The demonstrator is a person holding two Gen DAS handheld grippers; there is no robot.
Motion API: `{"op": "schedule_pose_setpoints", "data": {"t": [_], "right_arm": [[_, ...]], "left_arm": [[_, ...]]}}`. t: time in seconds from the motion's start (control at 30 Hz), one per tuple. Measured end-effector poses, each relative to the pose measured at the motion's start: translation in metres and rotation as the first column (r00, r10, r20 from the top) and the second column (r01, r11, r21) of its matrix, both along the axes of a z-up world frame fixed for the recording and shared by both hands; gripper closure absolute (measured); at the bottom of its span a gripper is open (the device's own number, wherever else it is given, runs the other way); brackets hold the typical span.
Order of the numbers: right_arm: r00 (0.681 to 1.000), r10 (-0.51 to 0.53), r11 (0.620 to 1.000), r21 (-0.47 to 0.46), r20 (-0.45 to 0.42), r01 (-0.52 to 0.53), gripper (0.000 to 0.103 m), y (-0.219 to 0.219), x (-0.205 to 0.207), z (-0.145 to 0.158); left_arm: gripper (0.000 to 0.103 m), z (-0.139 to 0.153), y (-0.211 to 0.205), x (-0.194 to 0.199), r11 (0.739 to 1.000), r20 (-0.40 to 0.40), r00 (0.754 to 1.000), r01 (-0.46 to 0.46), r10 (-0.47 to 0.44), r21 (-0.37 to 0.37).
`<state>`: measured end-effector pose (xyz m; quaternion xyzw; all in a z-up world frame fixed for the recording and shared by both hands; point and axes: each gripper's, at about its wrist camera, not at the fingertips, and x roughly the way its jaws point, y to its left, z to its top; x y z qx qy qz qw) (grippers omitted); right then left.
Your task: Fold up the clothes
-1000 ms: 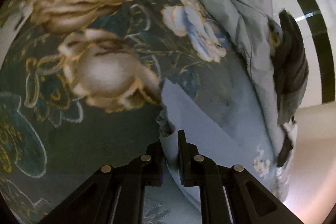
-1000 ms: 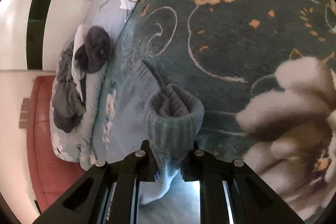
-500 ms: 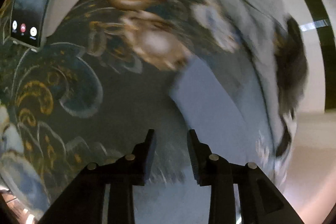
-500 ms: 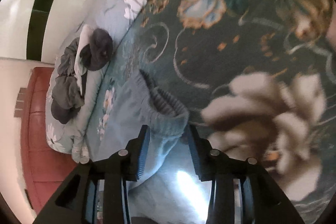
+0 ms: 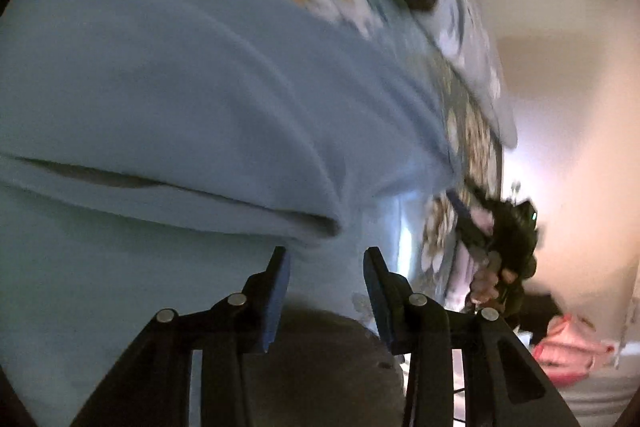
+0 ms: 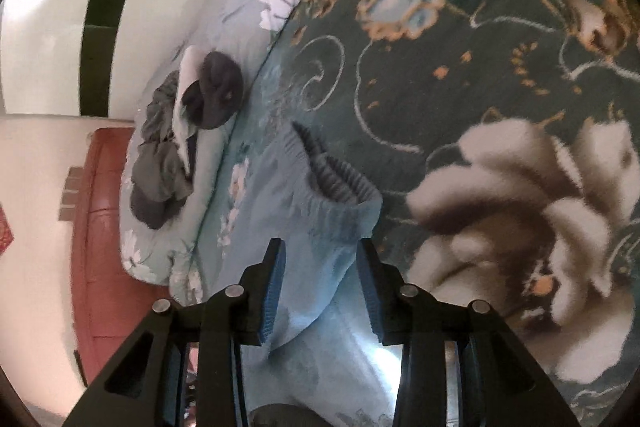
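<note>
A light blue garment (image 5: 168, 99) fills most of the left wrist view, with a folded edge just beyond my left gripper (image 5: 326, 259), which is open and empty. In the right wrist view the same light blue garment (image 6: 288, 211) lies on the dark floral bedspread (image 6: 460, 75), its ribbed elastic band (image 6: 340, 187) toward the spread. My right gripper (image 6: 320, 255) is open, its jaws either side of the cloth near the band, not clamped. The right gripper (image 5: 472, 227) also shows at the right of the left wrist view.
A pale floral quilt (image 6: 240, 11) lies rolled along the bed's far side with a heap of dark grey clothes (image 6: 188, 131) on it. A red headboard (image 6: 104, 227) and a white tiled wall with a black stripe (image 6: 100, 27) lie beyond.
Both grippers have opened and let go of the light blue garment. The left gripper has swung over to look across the garment toward the right gripper. The right gripper has drawn back a little.
</note>
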<state>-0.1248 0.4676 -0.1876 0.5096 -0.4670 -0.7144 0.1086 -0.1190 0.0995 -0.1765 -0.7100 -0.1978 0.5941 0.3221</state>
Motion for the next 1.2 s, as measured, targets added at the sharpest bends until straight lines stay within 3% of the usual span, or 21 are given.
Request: {"op": "schedule_pose_setpoints", "data": {"t": [0.2,0.43,0.57,0.63,0.67,0.87,0.93,1.0,1.2], "right_arm": [[1.000,-0.003,1.000,-0.025,-0.026,0.002,0.065,0.010,0.001,0.001],[0.997,0.063,0.997,0.055,-0.051,-0.060,0.065,0.020,-0.018,0.010],[0.983,0.176,0.979,0.117,-0.046,-0.169,0.065,0.006,-0.039,0.010],[0.973,0.227,0.963,0.155,-0.032,-0.219,0.065,-0.002,-0.047,0.008],[0.969,0.244,0.955,0.179,-0.026,-0.235,0.065,-0.005,-0.051,0.008],[0.954,0.300,0.931,0.218,-0.001,-0.292,0.068,-0.015,-0.062,0.003],[0.946,0.323,0.919,0.232,0.020,-0.318,0.080,-0.019,-0.064,0.000],[0.942,0.334,0.912,0.242,0.032,-0.332,0.086,-0.021,-0.065,-0.001],[0.942,0.325,0.909,0.247,0.079,-0.334,0.086,-0.020,-0.060,-0.012]], "left_arm": [[0.055,-0.009,0.038,-0.001,0.997,0.009,1.000,0.021,-0.020,-0.073],[0.058,-0.008,0.056,-0.004,0.992,-0.081,0.996,0.016,-0.027,-0.128],[0.069,-0.008,0.061,-0.003,0.986,-0.114,0.992,0.034,-0.053,-0.163],[0.090,-0.008,0.064,-0.005,0.981,-0.137,0.989,0.035,-0.062,-0.193],[0.093,-0.009,0.063,-0.006,0.979,-0.142,0.988,0.033,-0.063,-0.203],[0.096,0.002,0.049,-0.010,0.985,-0.155,0.985,0.044,-0.070,-0.167],[0.096,0.006,0.049,-0.011,0.987,-0.158,0.985,0.052,-0.076,-0.153],[0.096,0.011,0.048,-0.010,0.987,-0.157,0.983,0.069,-0.092,-0.147],[0.096,-0.002,0.052,0.002,0.972,-0.104,0.982,0.133,-0.155,-0.192]]}}
